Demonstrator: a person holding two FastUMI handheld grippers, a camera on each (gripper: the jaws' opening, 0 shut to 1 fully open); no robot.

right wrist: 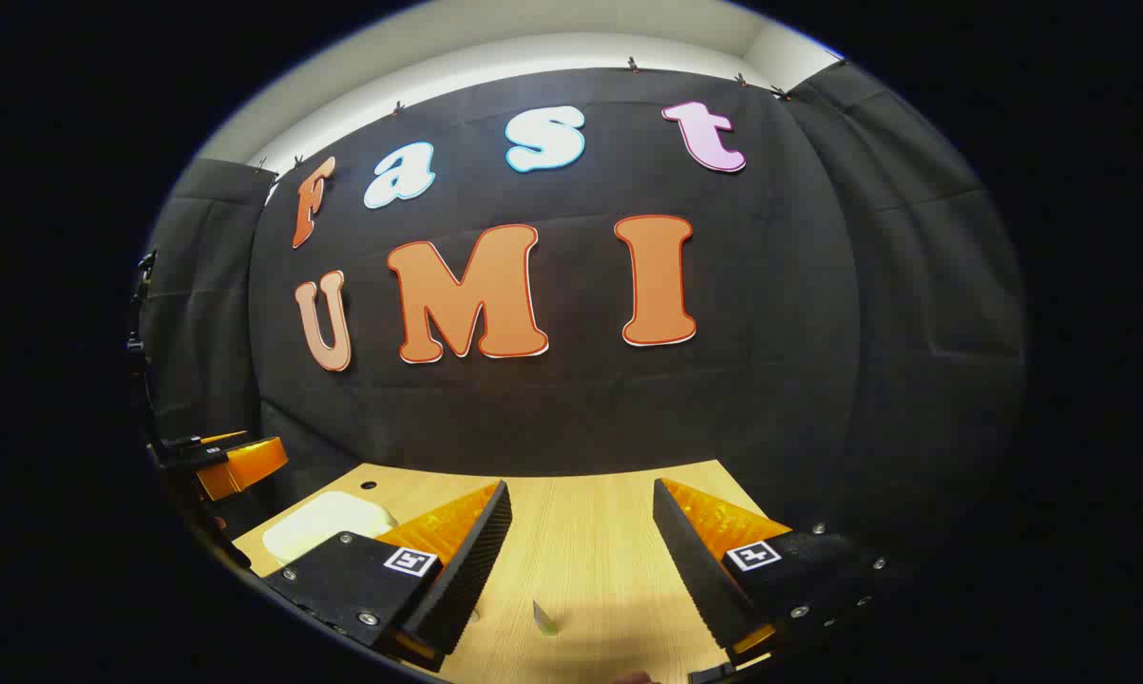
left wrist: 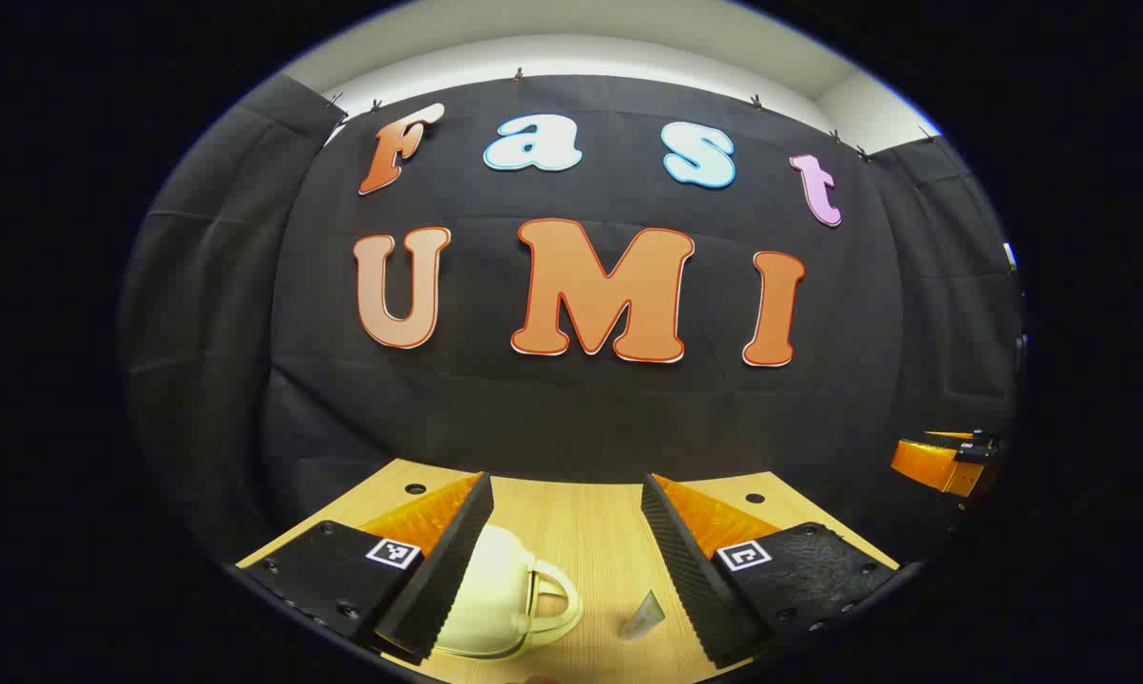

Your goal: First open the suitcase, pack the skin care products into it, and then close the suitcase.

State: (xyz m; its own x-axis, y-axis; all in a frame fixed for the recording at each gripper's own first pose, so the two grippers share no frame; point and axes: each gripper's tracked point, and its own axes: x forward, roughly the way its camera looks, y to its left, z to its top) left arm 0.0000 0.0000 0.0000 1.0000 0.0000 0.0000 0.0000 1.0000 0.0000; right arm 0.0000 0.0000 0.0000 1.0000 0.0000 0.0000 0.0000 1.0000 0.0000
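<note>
Both the left gripper (left wrist: 566, 556) and right gripper (right wrist: 581, 560) hung released above the wooden desk (left wrist: 581, 518), near a cream suitcase (left wrist: 495, 594).

No readable label, brand or number shows on the cream suitcase (left wrist: 495, 594), the small sachet (left wrist: 642, 616) or the wooden table (left wrist: 581, 518), and the square markers on each gripper's fingers carry coded patterns, not words.

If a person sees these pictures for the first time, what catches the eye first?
In the left gripper view, a cream suitcase with a handle lies closed on the wooden table, partly behind the open left gripper. A small sachet lies beside it. In the right gripper view, the right gripper is open above the table.
</note>
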